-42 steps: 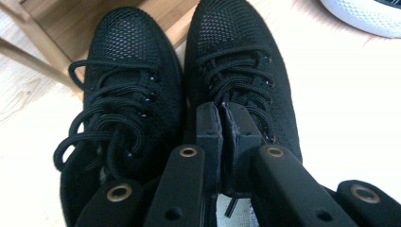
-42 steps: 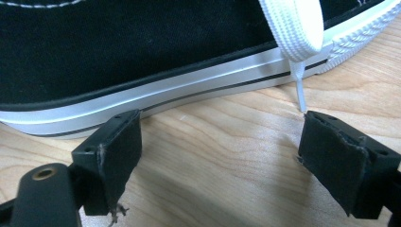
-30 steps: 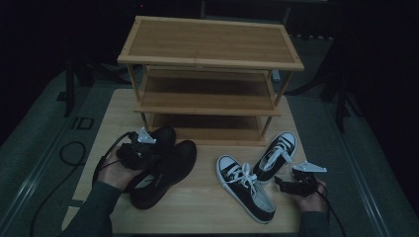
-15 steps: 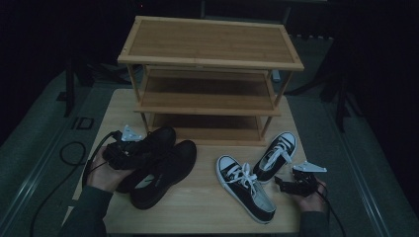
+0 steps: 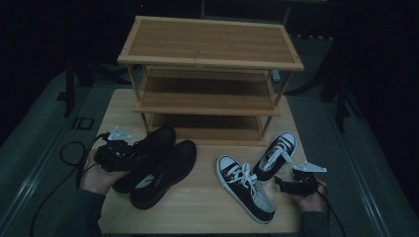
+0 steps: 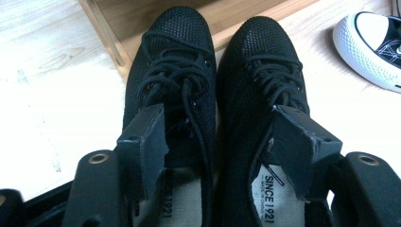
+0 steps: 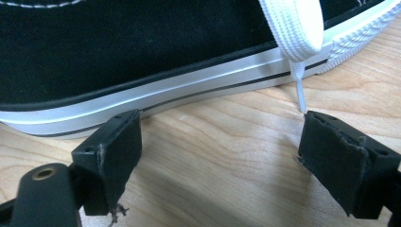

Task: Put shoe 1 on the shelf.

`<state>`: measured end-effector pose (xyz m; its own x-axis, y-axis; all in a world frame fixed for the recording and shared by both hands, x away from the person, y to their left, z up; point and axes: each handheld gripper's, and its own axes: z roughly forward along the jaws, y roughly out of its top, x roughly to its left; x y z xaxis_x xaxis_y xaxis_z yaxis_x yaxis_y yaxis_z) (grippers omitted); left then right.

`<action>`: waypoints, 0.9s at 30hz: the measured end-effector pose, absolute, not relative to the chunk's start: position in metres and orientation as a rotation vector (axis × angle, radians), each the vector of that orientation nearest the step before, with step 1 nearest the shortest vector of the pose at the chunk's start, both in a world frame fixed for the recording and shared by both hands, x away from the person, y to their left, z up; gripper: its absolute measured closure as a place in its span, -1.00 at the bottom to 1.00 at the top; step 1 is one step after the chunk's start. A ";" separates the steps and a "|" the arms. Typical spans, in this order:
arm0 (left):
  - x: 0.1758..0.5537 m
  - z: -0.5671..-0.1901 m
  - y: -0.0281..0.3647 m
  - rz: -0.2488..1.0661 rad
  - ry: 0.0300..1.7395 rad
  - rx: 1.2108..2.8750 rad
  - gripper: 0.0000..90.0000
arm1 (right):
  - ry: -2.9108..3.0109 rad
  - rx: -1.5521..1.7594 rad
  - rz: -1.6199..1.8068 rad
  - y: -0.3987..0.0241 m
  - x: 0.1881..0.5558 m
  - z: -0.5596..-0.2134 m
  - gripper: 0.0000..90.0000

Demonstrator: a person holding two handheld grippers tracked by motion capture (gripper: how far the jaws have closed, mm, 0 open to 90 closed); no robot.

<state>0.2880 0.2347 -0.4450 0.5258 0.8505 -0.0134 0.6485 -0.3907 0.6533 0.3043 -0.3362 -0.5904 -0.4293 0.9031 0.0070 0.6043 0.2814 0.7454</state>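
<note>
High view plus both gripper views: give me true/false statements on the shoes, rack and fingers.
1. The left gripper has its fingers spread wide over the heels of the black lace-up shoes. True; they have just been opening and press on neither shoe.
2. The right gripper is shut on a white lace. False: it is open over bare table, beside the black-and-white sneaker.
3. A shoe sits on the top shelf of the wooden shoe rack. False: all four shoes are on the table.
4. The second sneaker lies nearer the rack. True.
</note>
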 end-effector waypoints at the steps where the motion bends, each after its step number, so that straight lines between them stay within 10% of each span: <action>1: 0.288 -0.446 0.235 0.435 1.217 2.158 -0.21 | 2.137 1.355 0.962 -0.336 0.304 -0.590 -0.69; 27: 0.293 -0.473 0.220 0.306 1.240 2.233 -0.32 | 2.137 1.356 0.962 -0.336 0.304 -0.590 -0.69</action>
<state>0.2930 0.2196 -0.4728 0.5459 0.8350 -0.0696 0.7070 -0.4145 0.5730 0.3043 -0.3361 -0.5904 -0.4292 0.9032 0.0072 0.6044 0.2813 0.7453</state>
